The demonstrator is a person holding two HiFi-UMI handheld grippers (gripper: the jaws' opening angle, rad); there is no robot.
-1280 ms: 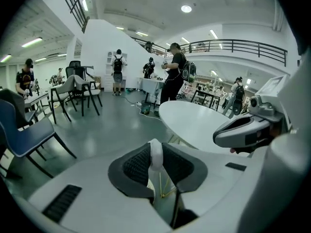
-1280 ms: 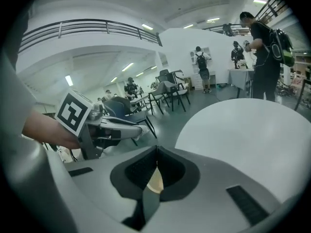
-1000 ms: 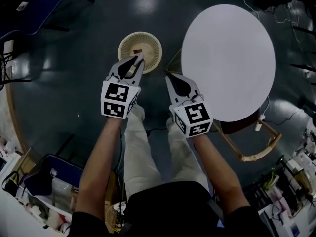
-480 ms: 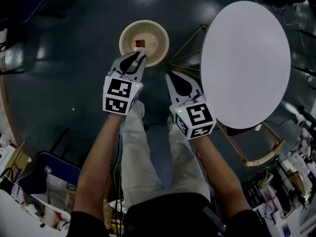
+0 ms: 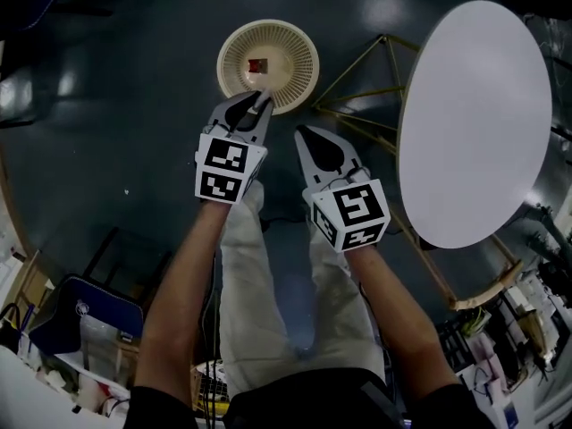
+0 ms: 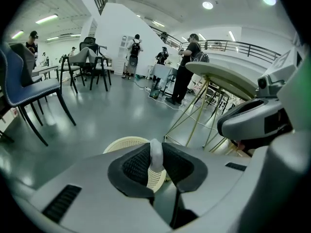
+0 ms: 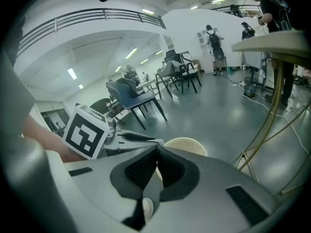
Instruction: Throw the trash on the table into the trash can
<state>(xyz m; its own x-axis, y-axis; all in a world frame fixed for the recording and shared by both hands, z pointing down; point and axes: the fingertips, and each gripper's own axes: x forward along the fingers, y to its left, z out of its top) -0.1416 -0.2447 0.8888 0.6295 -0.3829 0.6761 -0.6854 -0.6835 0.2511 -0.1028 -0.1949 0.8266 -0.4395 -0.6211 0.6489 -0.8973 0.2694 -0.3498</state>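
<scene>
The trash can (image 5: 288,54) is a cream ribbed basket on the dark floor, with a small red scrap (image 5: 257,64) lying inside. My left gripper (image 5: 259,104) is over its near rim and is shut on a small white piece of trash (image 6: 156,155), which stands upright between the dark pads. The basket (image 6: 124,144) shows just beyond those jaws. My right gripper (image 5: 302,134) hangs beside the left one, right of the basket, shut with nothing in it; its pads meet (image 7: 156,154). The basket (image 7: 188,145) lies ahead of it. The round white table (image 5: 474,123) stands to the right, its top bare.
The table's thin yellow-green legs (image 5: 366,88) splay out between the basket and the tabletop. Blue chairs (image 6: 29,91) and black chairs stand across the grey floor. People stand by desks far off. A blue bag (image 5: 94,315) and clutter lie behind me.
Both grippers have sunk toward the floor. The left jaws, still holding the white piece, now reach the basket's near rim. The table has slid rightward in the head view.
</scene>
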